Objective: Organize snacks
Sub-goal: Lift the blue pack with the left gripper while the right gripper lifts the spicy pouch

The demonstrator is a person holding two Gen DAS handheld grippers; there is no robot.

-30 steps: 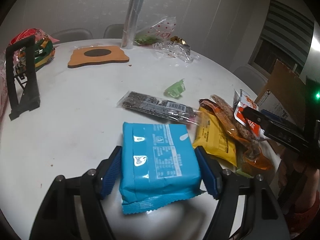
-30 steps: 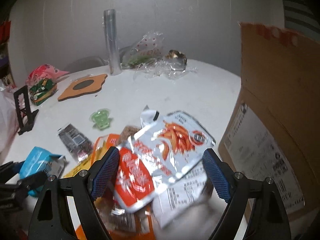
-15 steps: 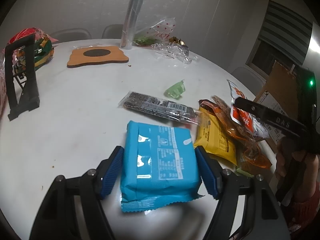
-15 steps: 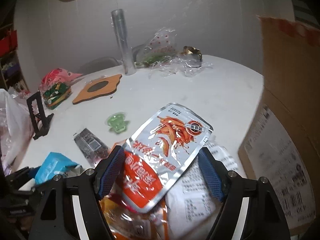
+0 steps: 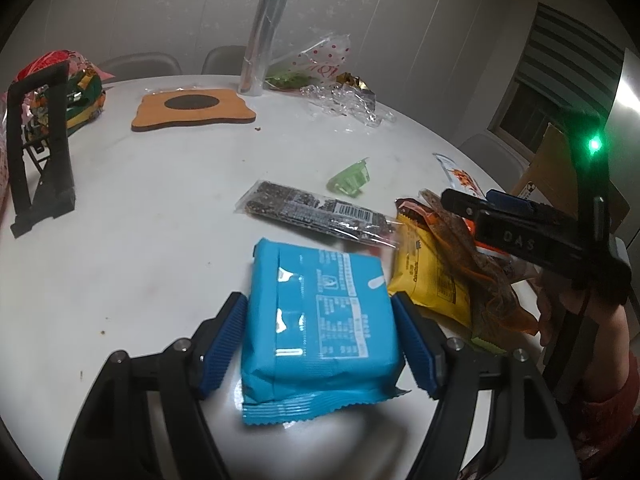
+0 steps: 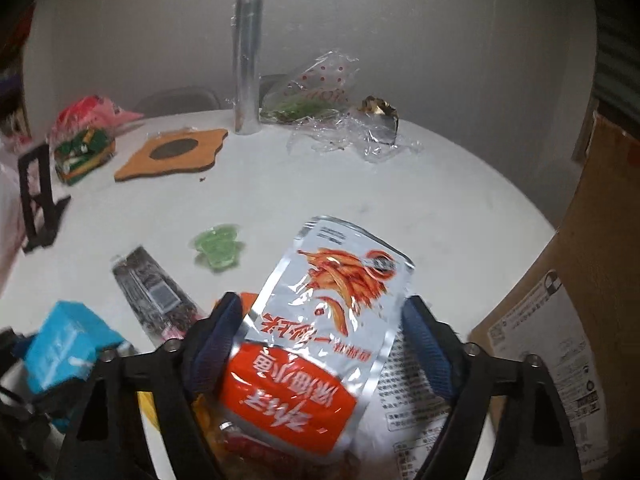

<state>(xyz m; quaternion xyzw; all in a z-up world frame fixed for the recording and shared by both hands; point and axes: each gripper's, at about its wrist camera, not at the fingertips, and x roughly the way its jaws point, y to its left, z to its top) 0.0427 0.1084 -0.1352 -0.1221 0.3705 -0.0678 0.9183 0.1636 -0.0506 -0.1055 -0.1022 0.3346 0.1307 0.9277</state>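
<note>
Snack packets crowd a round white tabletop (image 5: pixel 120 240) as two hand-held grippers work side by side. The left gripper (image 5: pixel 318 344) has its blue fingers (image 5: pixel 222 340) set narrow against both long sides of a blue wrapped packet (image 5: pixel 320 316) lying flat near the table's front edge; the pads appear to touch the wrapper, which looks light, blocky and fairly firm, so a hold across its middle should keep it level, though the glossy film may slip. The right gripper (image 6: pixel 320 344) is closing its fingers on a silver-and-orange foil pouch (image 6: pixel 320 320) that lies on top of a heap of other packets; the pouch is thin, floppy and slick, likely to bend, and best taken across its width low down, near the orange band. Whether the pads already press on it cannot be told. Only the left wrist view shows the yellow packet (image 5: pixel 424 280) and the dark seed bar (image 5: pixel 316 216) laid out whole. Only the right wrist view shows the cardboard box (image 6: pixel 576 320) standing just beside the heap, a probable home for the snacks, and the green jelly cup (image 6: pixel 218 248) from above.
</note>
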